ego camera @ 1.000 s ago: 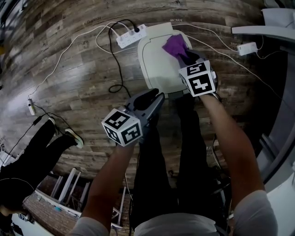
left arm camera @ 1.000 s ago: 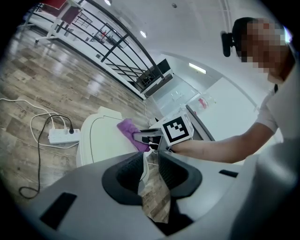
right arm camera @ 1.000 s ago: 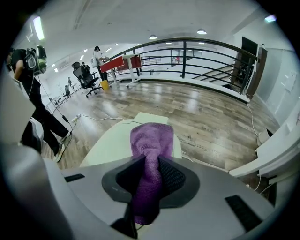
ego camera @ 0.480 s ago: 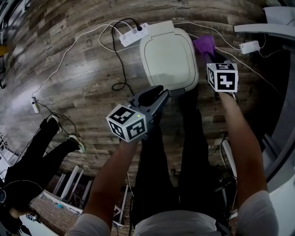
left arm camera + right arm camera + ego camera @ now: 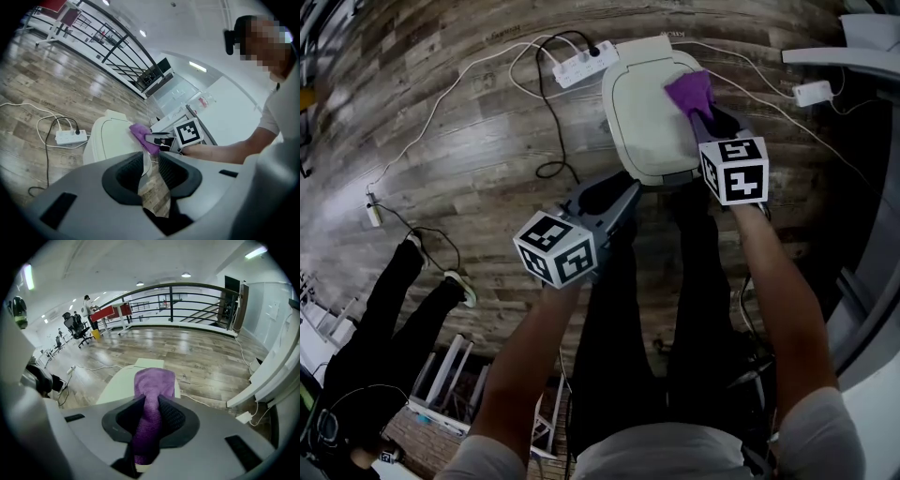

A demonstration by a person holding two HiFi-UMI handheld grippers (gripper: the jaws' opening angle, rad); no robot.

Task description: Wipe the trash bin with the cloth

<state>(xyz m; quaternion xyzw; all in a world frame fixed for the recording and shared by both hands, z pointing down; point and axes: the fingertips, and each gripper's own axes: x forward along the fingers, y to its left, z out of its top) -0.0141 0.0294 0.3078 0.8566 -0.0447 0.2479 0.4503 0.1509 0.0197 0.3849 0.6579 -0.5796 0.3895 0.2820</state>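
The white trash bin point(image 5: 649, 111) stands on the wooden floor ahead of my feet, its lid down. My right gripper point(image 5: 709, 122) is shut on a purple cloth point(image 5: 688, 92), which lies on the far right part of the lid. In the right gripper view the cloth point(image 5: 153, 394) runs up between the jaws of the right gripper point(image 5: 152, 416) and fans out over the bin point(image 5: 123, 383). My left gripper point(image 5: 614, 195) hovers near the bin's front edge. Its jaws stand a narrow gap apart with nothing in them. From the left gripper point(image 5: 151, 171) view I see the bin point(image 5: 108, 138) and cloth point(image 5: 143, 137).
A white power strip point(image 5: 586, 64) with a black cable lies just left of the bin. White cords and an adapter point(image 5: 814, 92) trail off to the right. A white desk edge point(image 5: 844, 56) stands far right. A person in black point(image 5: 394, 300) is at the lower left.
The cloth in my right gripper was on the lid, swung off past its right edge, and is now back on the lid's far right. The left gripper has barely moved.
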